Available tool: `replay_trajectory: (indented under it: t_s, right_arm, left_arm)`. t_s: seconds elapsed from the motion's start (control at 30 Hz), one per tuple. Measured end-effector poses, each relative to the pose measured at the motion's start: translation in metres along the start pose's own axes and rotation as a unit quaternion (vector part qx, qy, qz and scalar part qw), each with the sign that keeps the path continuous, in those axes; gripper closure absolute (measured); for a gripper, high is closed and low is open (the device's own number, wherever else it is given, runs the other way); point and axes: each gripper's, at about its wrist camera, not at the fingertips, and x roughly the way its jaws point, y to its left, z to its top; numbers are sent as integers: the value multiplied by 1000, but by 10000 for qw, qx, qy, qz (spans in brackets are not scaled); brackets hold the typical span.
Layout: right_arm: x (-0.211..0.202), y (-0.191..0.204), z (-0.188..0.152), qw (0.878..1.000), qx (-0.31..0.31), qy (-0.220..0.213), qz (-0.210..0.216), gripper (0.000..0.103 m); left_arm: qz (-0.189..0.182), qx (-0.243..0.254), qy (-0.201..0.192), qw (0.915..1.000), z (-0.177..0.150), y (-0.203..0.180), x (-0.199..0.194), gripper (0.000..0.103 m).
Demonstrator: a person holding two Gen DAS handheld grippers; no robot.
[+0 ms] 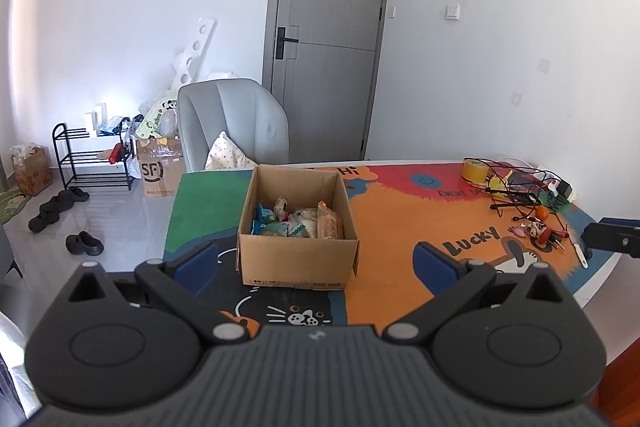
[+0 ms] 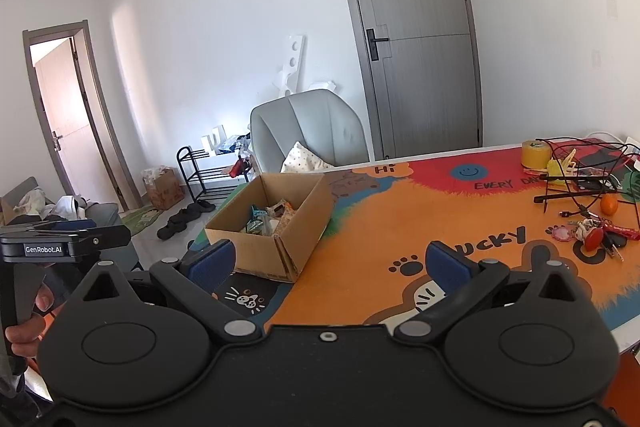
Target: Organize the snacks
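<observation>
You hold both the left gripper (image 1: 314, 261) and right gripper (image 2: 328, 263) with jaws apart near the cardboard box (image 1: 298, 261), so next reach inside for a snack (image 1: 298, 225).

The cardboard box (image 1: 298, 227) hides most of its snack packets (image 1: 298, 223) behind its near wall — their print is too small to read. The right gripper (image 1: 612, 237) is cut off by the left wrist view's edge — its fingers unseen there.
</observation>
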Motion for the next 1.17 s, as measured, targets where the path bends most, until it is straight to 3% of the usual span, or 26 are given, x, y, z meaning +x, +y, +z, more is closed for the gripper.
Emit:
replay_trajectory:
  t_s: [1.17]
  right_arm:
    - [3,1,-3,9999,-15,105,-28,0]
  left_arm:
    - [-144,65,-15,9999,-4,-3,-1,0]
